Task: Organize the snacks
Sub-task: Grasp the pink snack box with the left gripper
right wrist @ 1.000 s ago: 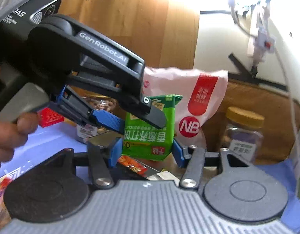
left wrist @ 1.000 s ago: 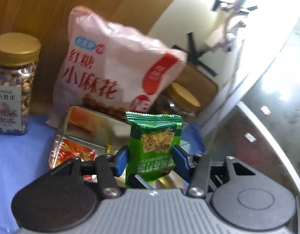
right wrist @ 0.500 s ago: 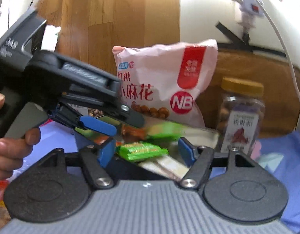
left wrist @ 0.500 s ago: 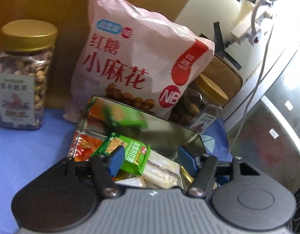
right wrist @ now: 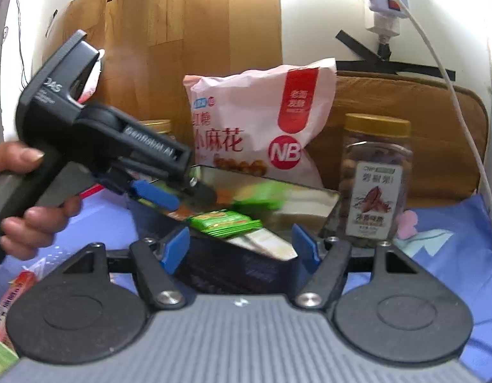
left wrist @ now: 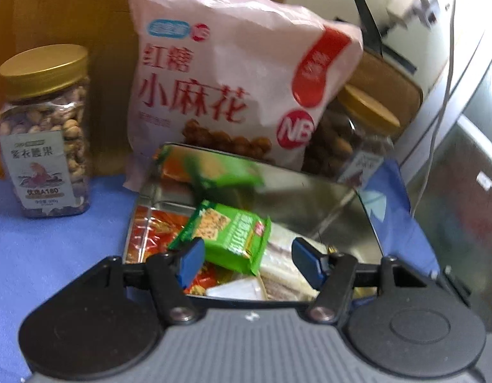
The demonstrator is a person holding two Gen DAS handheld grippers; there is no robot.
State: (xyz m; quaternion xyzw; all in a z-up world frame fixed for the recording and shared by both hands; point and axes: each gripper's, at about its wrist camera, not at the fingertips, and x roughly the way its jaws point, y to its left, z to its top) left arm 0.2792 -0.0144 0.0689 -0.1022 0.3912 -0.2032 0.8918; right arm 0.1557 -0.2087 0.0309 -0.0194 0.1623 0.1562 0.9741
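Blue cloth point(left wrist: 48, 242) covers the table surface; a wood panel point(right wrist: 194, 32) stands against the far wall. Large pink snack bag point(left wrist: 233, 73) upright at the far centre, leaning on the panel, its bottom edge just behind the far wall of the tin. Two gold-lidded clear jars flank it: nut jar point(left wrist: 44, 134) far left, standing on the cloth well apart from the tin; second jar point(right wrist: 375, 182) far right, just beside the tin's right corner, partly behind the bag in the left wrist view. Shiny metal tin point(left wrist: 348, 210) sits centre, open-topped, its mirrored inner wall reflecting the contents. Inside: red-orange wrappers point(left wrist: 147, 236) at left, pale packets point(left wrist: 284, 265) at right, and the green cracker packet point(left wrist: 226, 239) lying tilted on top of them, near the tin's middle. Left gripper point(left wrist: 246, 260) hangs over the near rim of the tin, blue fingers spread wide, nothing pinched; the green packet lies below between them, whether it touches the left finger cannot be told. Right gripper point(right wrist: 241, 247) is near and low in front of the tin's dark outer wall, fingers likewise spread, holding nothing. In the right wrist view, the left hand point(right wrist: 19, 204) grips the black handle of the left tool at left. Some loose wrapped snacks point(right wrist: 9, 300) lie at the near left edge, blurred.
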